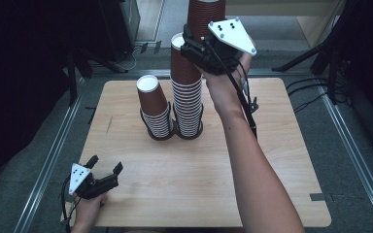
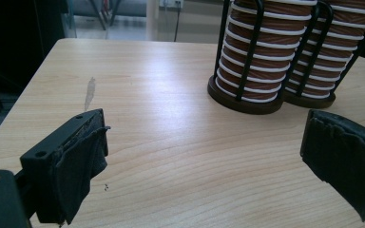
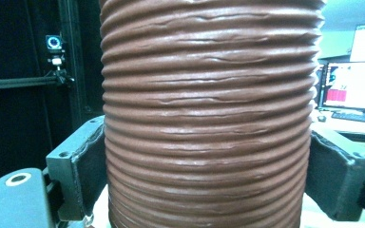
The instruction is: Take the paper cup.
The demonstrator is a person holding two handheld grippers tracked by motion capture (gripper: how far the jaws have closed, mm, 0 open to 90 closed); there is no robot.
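Between the right gripper (image 1: pixel 194 41) jaws: a ribbed brown paper cup (image 3: pixel 209 118), both pads clamped on its sides, held high above the taller cup stack (image 1: pixel 187 92). Shorter cup stack (image 1: pixel 154 109) just beside it, both in black wire holders (image 2: pixel 247 71). Left gripper (image 1: pixel 106 165) low, well apart from the stacks, jaws spread wide over bare wooden table (image 1: pixel 199 170).

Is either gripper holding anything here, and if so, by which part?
The right gripper clamps a brown ribbed paper cup by its side wall, one jaw on each side, raised above the taller cup stack. The left gripper is open and holds nothing.
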